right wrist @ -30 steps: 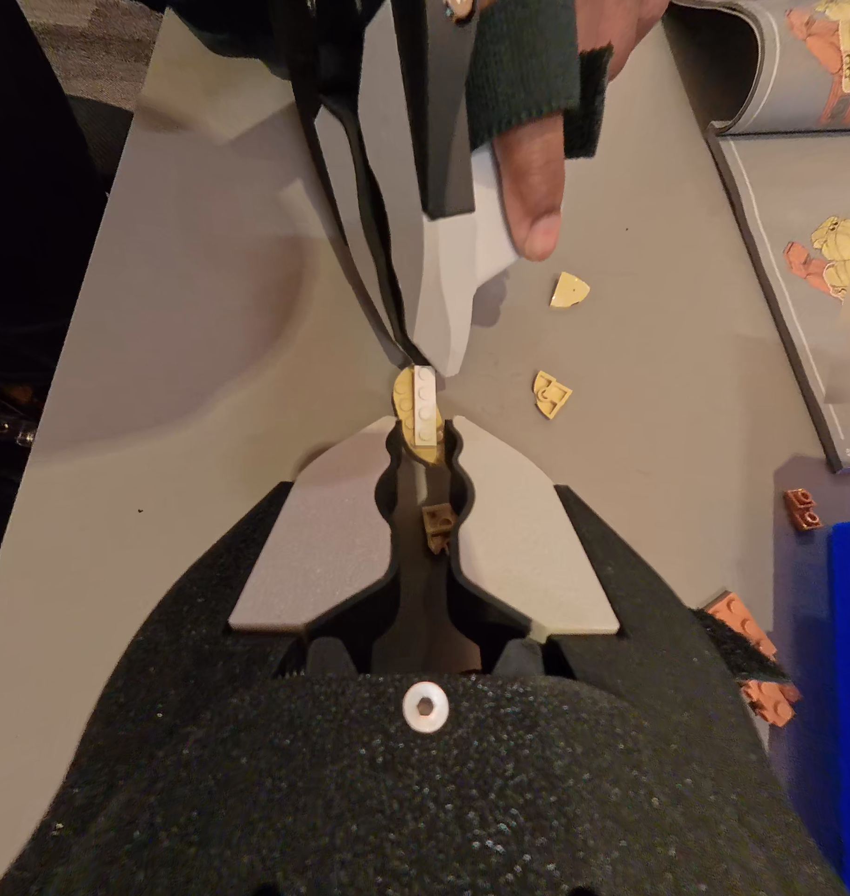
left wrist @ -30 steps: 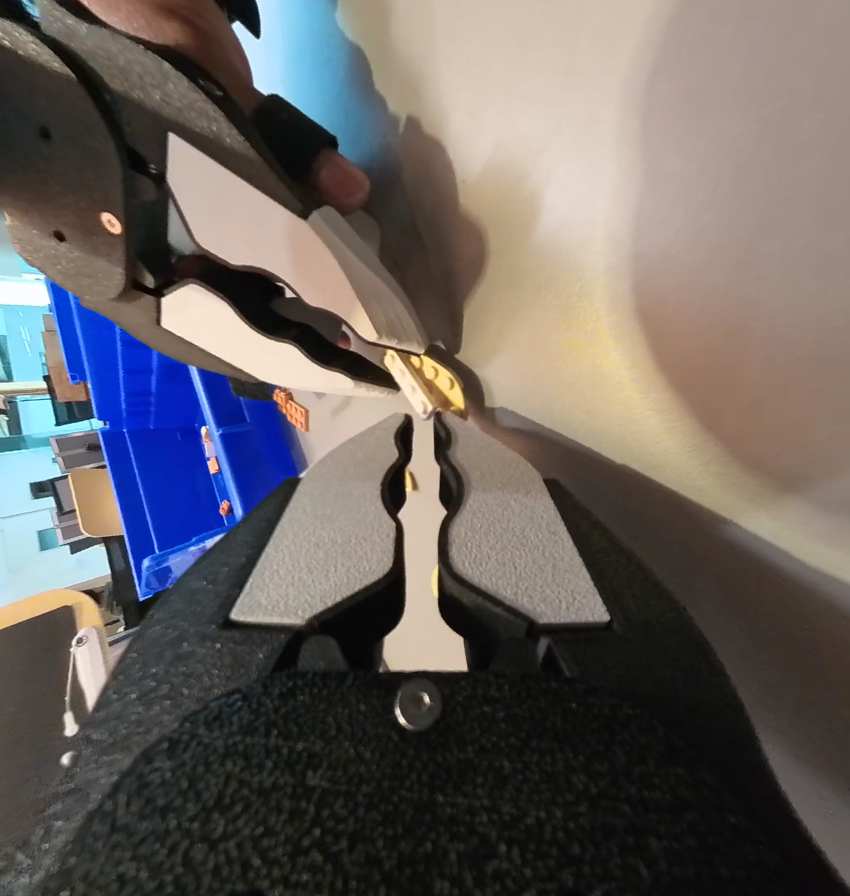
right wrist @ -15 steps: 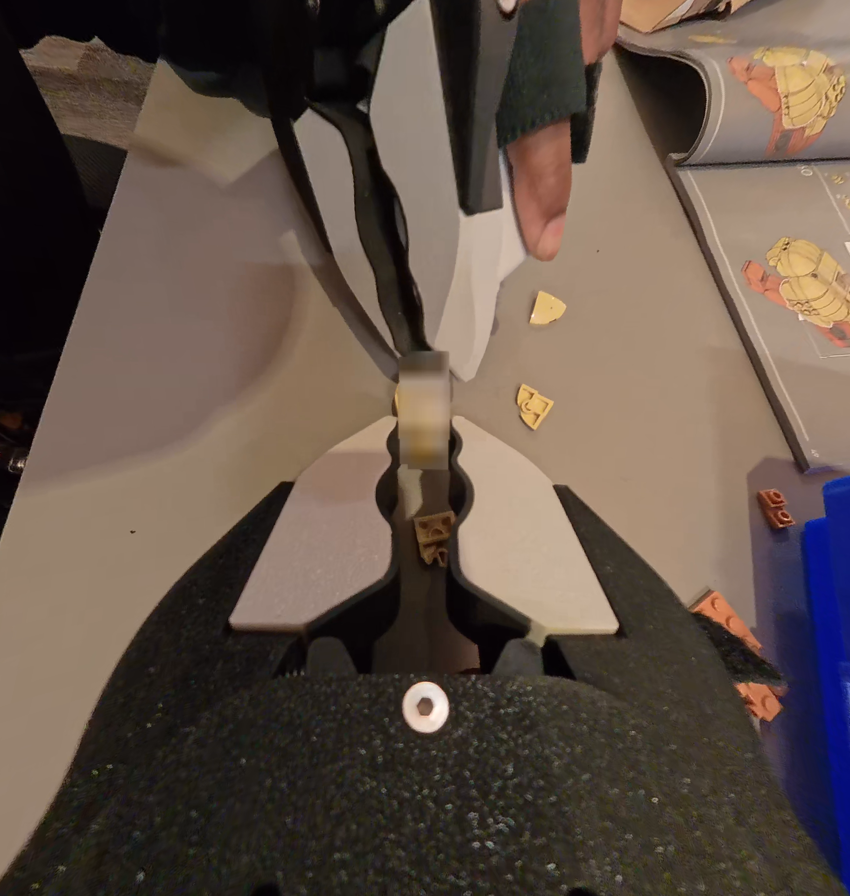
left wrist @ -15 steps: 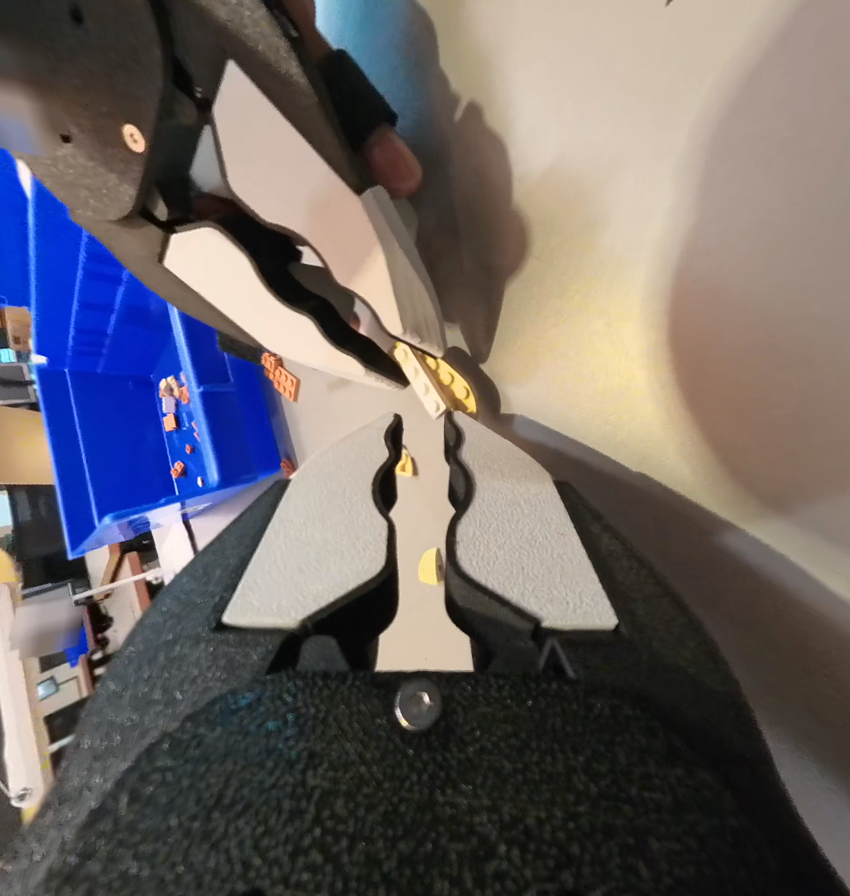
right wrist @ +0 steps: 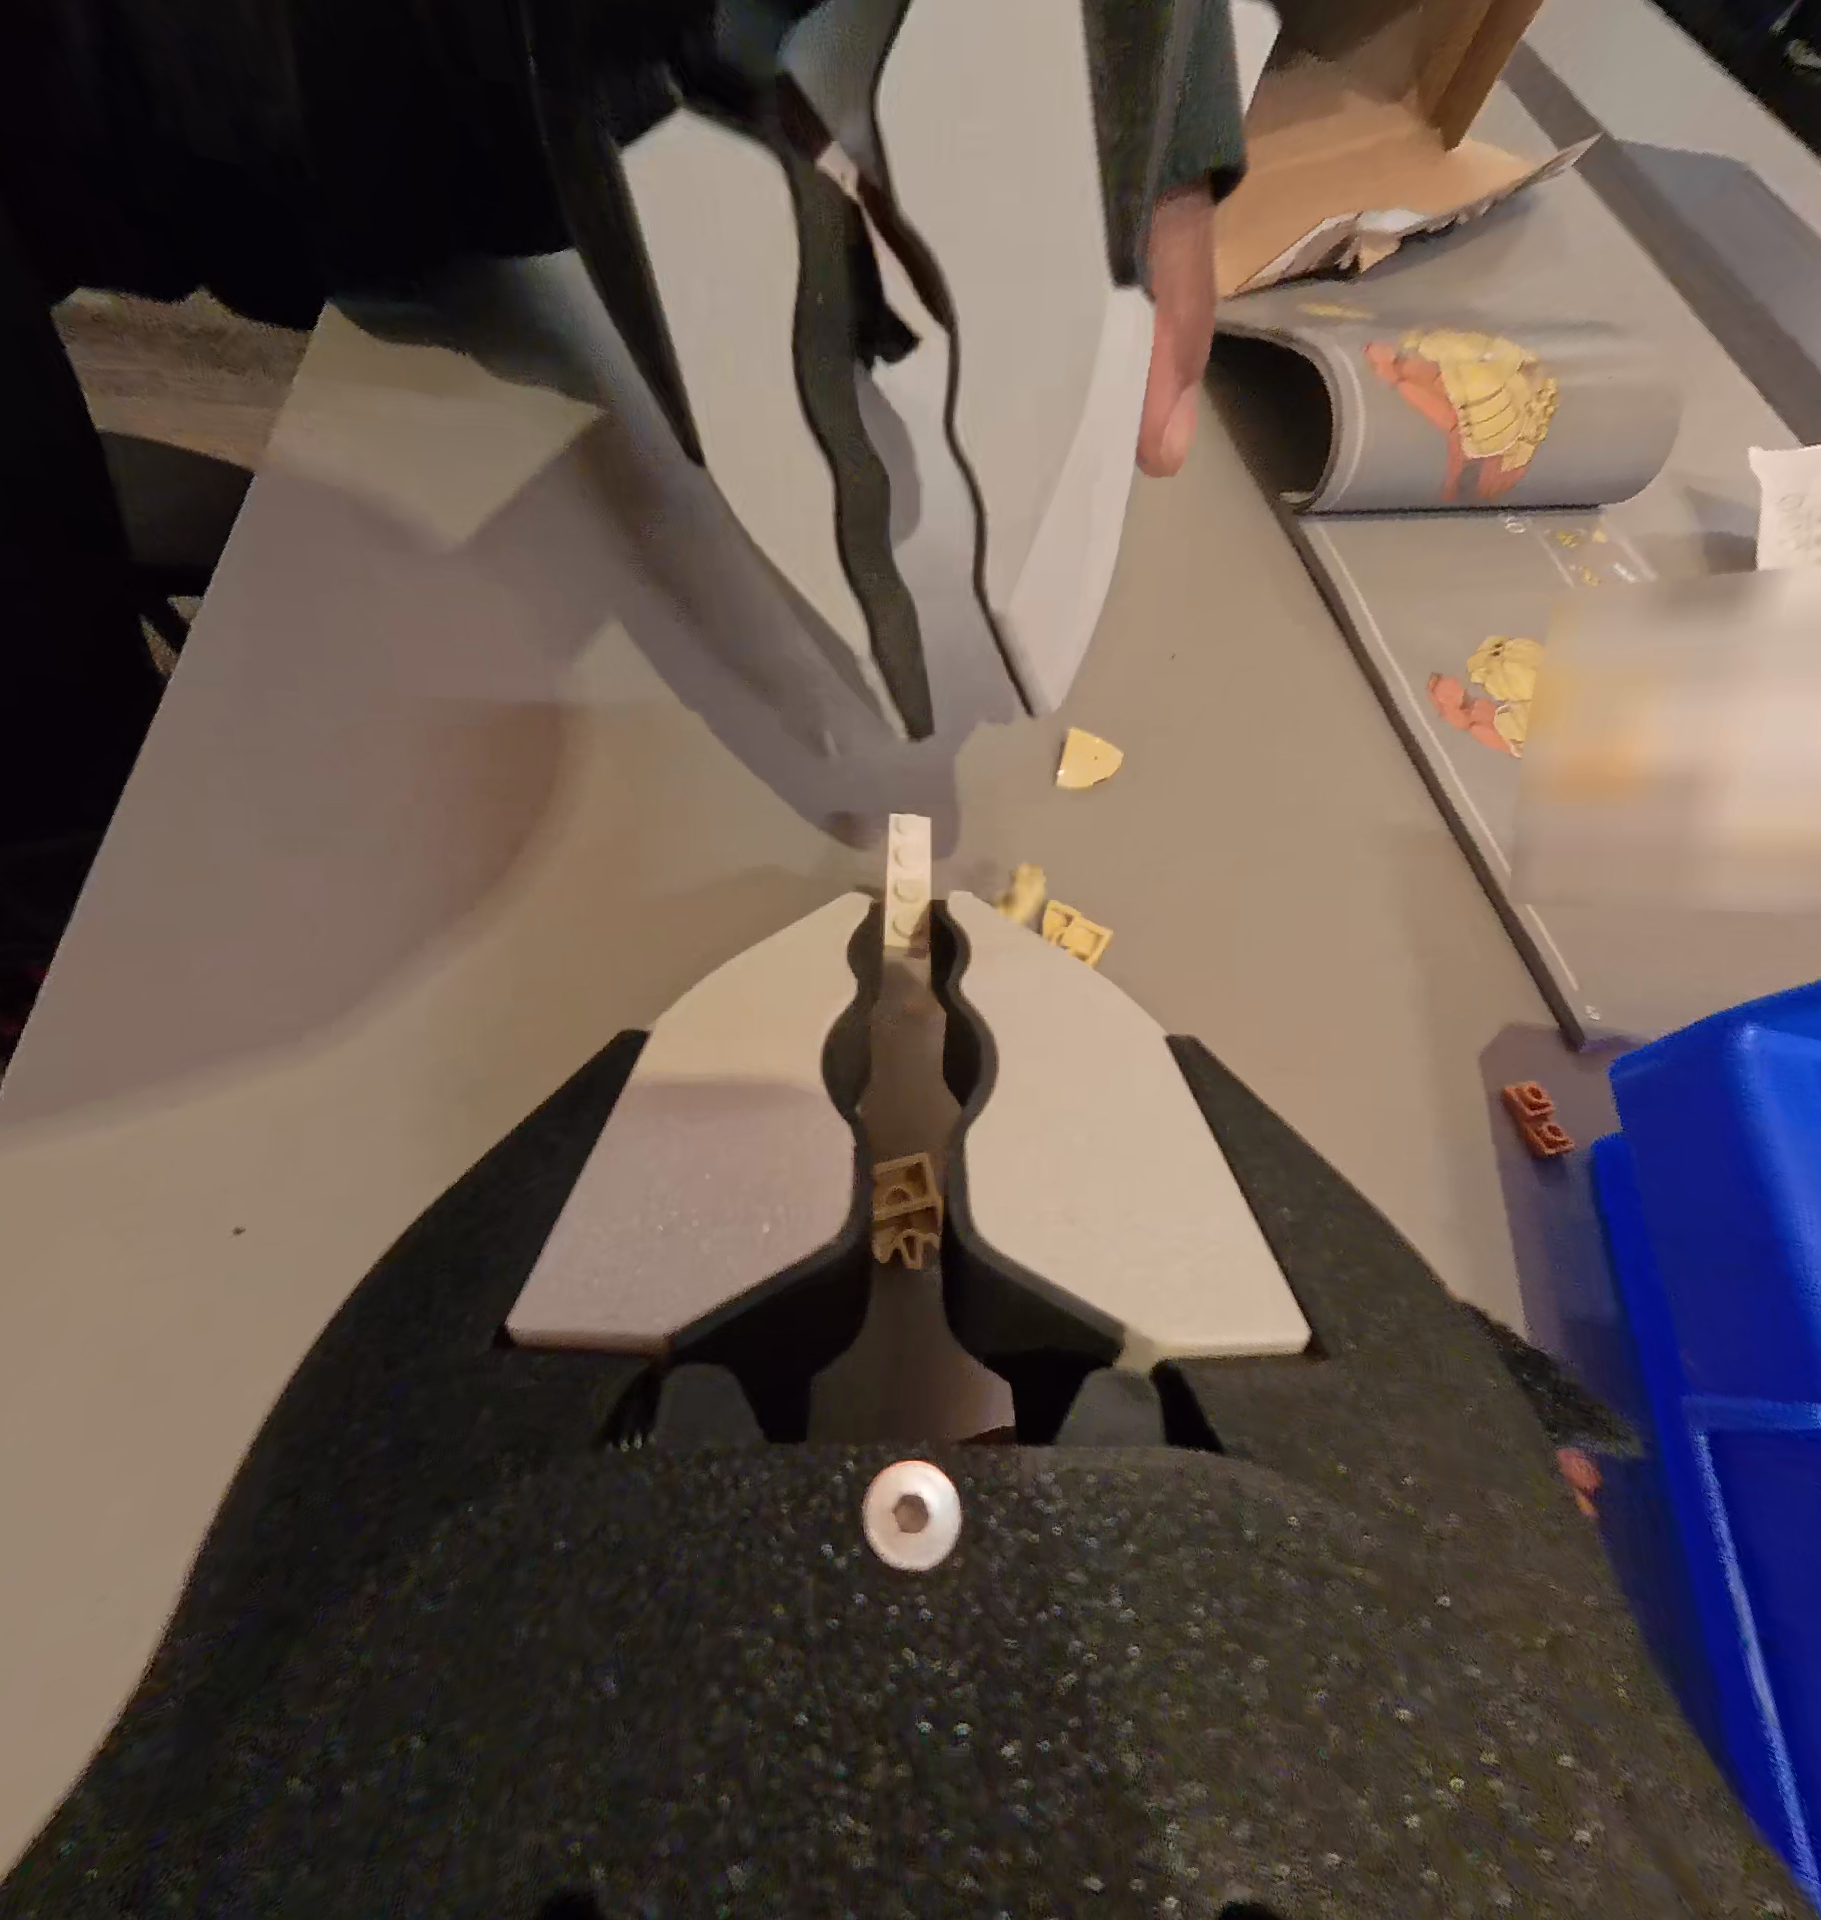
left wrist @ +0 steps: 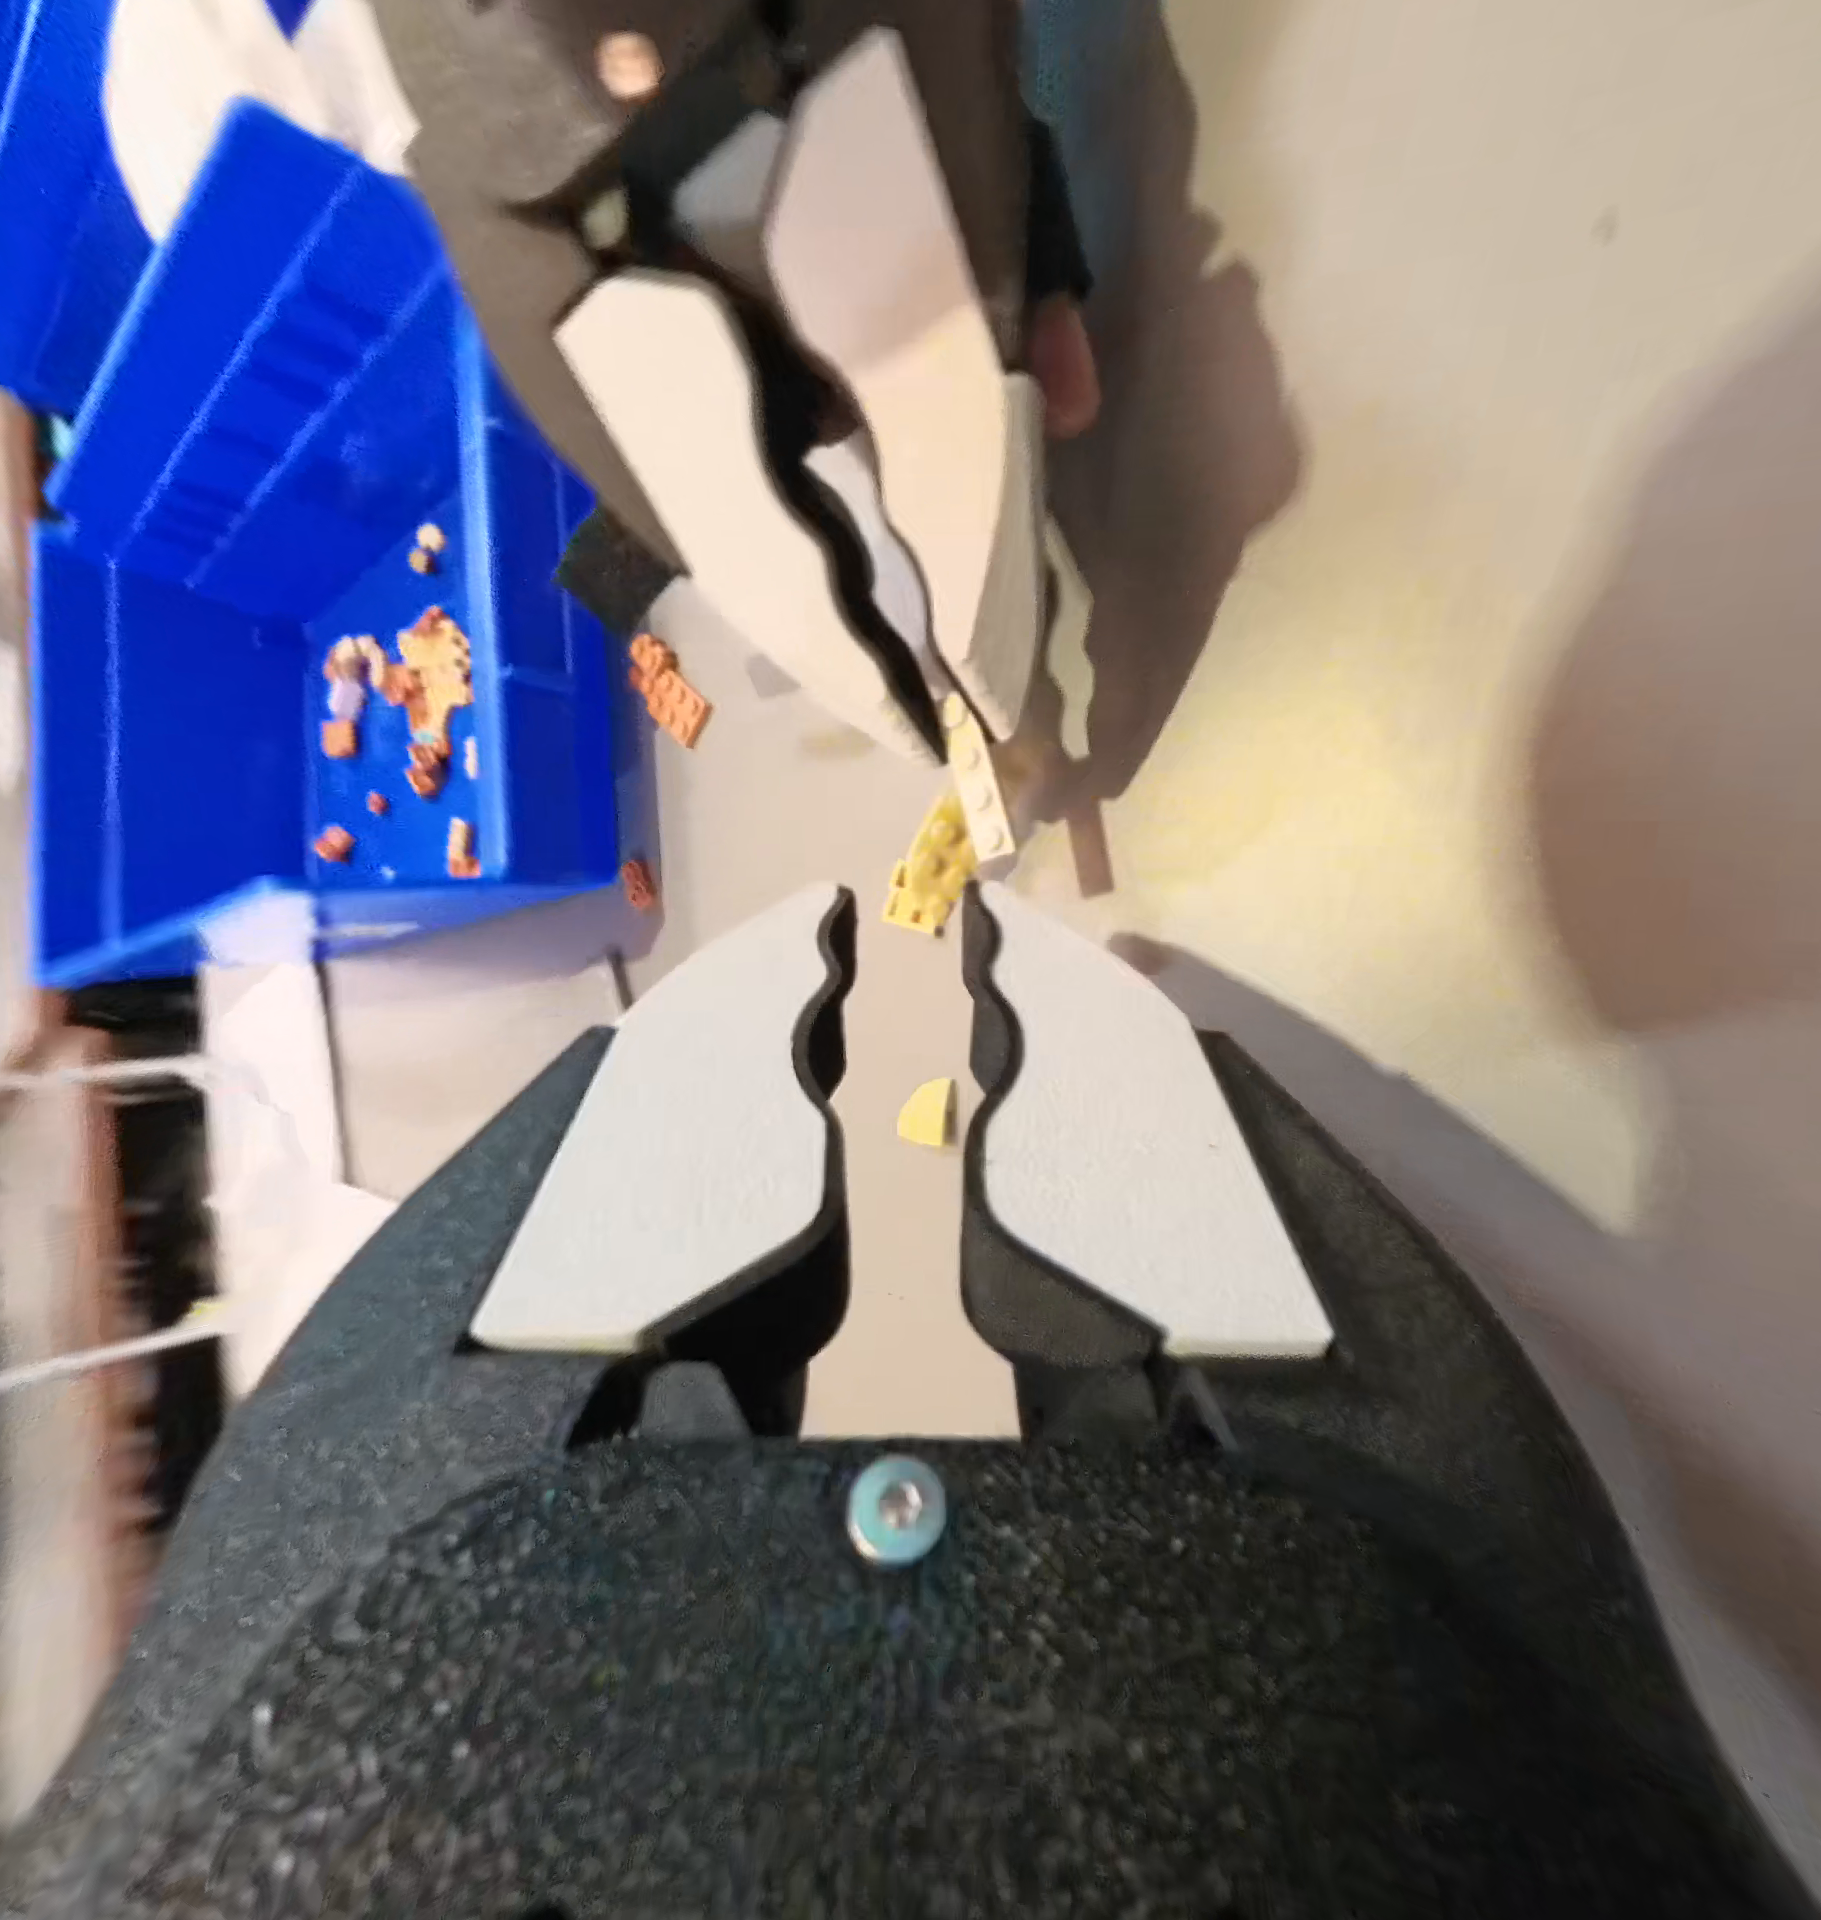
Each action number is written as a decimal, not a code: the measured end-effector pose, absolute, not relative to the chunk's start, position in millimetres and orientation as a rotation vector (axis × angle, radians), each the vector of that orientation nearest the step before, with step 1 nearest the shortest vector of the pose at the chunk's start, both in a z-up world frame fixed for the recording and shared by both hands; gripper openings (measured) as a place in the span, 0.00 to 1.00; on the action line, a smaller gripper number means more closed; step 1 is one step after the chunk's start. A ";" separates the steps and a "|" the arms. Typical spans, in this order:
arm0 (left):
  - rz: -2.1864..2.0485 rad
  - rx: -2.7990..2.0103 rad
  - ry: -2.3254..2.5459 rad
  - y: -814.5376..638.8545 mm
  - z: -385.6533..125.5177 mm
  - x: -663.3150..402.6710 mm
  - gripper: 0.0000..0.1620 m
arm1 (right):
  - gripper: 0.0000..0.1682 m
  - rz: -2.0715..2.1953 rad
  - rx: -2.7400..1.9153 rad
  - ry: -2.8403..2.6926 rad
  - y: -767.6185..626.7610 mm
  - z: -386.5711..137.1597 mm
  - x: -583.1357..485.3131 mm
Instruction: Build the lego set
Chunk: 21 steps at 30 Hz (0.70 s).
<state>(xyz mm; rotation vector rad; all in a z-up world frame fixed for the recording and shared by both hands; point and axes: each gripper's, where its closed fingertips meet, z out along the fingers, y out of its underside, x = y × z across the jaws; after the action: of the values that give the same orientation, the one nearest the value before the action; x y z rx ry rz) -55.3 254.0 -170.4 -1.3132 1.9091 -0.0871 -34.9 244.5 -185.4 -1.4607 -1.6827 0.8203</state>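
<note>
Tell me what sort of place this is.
Probably an indoor workbench set up for Lego building, perhaps in an office or lab. A grey table carries an open instruction booklet, blue parts bins holding small orange pieces, and loose tan pieces; a torn cardboard box lies behind.

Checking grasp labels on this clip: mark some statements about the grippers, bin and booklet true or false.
1. The right gripper is shut on a white plate. True.
2. The left gripper grips a yellow piece. False: its jaws are apart and hold nothing.
3. The blue bin is empty. False: small orange-brown pieces lie in it.
4. An instruction booklet lies open on the table. True.
</note>
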 end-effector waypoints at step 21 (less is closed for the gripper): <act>-0.452 -1.546 1.685 257.2 -190.0 -48.2 0.18 | 0.05 0.865 -1.546 -1.594 255.8 -181.1 -33.3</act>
<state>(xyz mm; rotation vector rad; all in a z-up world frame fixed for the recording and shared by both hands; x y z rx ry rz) -48.2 257.2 -190.0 -1.5460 1.6848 -0.4521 -33.3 255.8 -181.1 -1.5464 -1.5936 0.8650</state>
